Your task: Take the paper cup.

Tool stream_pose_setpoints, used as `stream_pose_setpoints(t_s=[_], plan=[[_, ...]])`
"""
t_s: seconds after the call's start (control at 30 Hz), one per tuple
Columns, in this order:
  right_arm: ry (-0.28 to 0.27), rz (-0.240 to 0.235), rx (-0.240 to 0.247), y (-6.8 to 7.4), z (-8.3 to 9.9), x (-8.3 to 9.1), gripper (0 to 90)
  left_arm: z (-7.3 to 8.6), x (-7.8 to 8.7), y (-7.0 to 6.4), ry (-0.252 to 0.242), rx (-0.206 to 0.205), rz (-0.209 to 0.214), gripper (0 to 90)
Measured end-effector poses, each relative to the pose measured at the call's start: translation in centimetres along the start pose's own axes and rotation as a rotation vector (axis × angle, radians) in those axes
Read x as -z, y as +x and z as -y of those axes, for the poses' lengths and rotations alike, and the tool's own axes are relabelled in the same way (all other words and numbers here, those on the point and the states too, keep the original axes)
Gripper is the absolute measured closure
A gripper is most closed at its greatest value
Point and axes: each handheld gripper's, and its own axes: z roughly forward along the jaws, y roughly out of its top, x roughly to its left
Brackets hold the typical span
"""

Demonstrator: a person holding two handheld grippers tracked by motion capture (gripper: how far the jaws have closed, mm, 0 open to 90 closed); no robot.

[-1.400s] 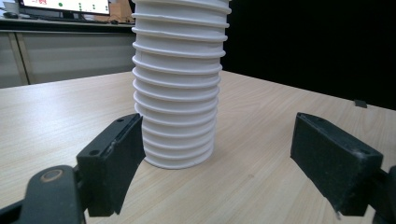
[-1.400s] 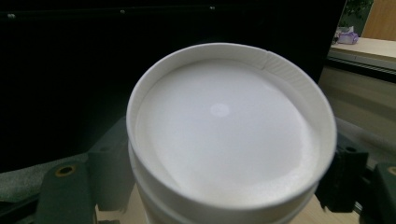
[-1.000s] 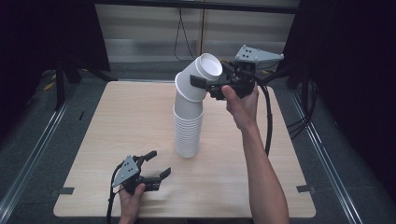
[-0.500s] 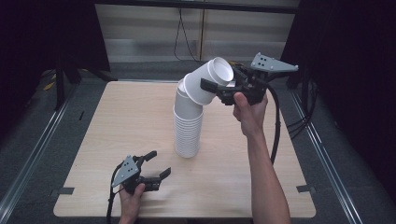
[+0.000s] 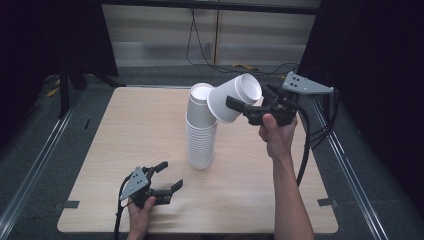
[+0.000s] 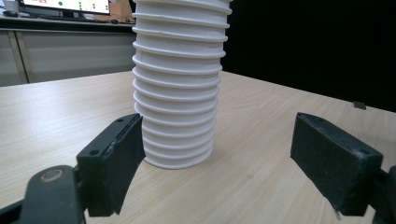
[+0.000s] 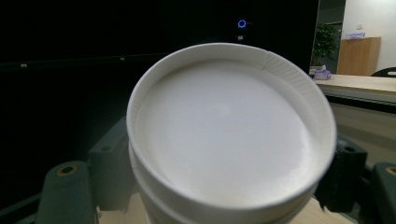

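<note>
High view: we see a tall stack of white paper cups [image 5: 201, 131] standing upright near the middle of the wooden table [image 5: 125, 130]. Our right gripper [image 5: 240, 106] is raised above the table, to the right of the stack's top, jaws clenched on a single white cup [image 5: 233, 97]. That cup is tilted on its side, open mouth facing up and to the right, its bottom end just beside the rim of the stack's top cup; we cannot tell whether the two touch.

Our left gripper [image 5: 169, 176] sits low at the near left part of the table, held in a hand [image 5: 140, 217], jaws spread and grasping nothing. It points toward the stack, near the stack's foot but apart from it.

Left gripper view: the ribbed stack [image 6: 179, 84] rises on the table between and beyond the two black jaws, nearer the left jaw, base flat on the wood [image 6: 261, 154].

Right gripper view: the held cup [image 7: 229, 135] is seen mouth-on, a black jaw on each side of it pressed against its wall, a dark background behind.
</note>
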Motion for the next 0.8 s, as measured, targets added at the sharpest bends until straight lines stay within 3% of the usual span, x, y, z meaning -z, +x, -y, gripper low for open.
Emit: stream_pose_setpoints(t_s=[0.13, 0.37, 0.53, 0.8], plan=[[0.028, 0.011, 0.003, 0.1, 0.4, 0.6, 22.7, 0.0, 0.0, -0.1, 0.0, 0.013, -0.001, 17.2], [0.016, 0.014, -0.014, 0.5, 1.7, 1.9, 22.8, 0.0, 0.0, 0.0, 0.003, -0.006, -0.001, 16.9], [0.025, 0.017, -0.009, 0.8, 2.3, 2.4, 22.8, 0.0, 0.0, 0.0, 0.002, 0.005, -0.003, 16.0], [0.062, 0.021, -0.035, 1.0, 4.5, 3.0, 22.8, 0.0, 0.0, 0.0, 0.002, 0.009, -0.001, 16.0]])
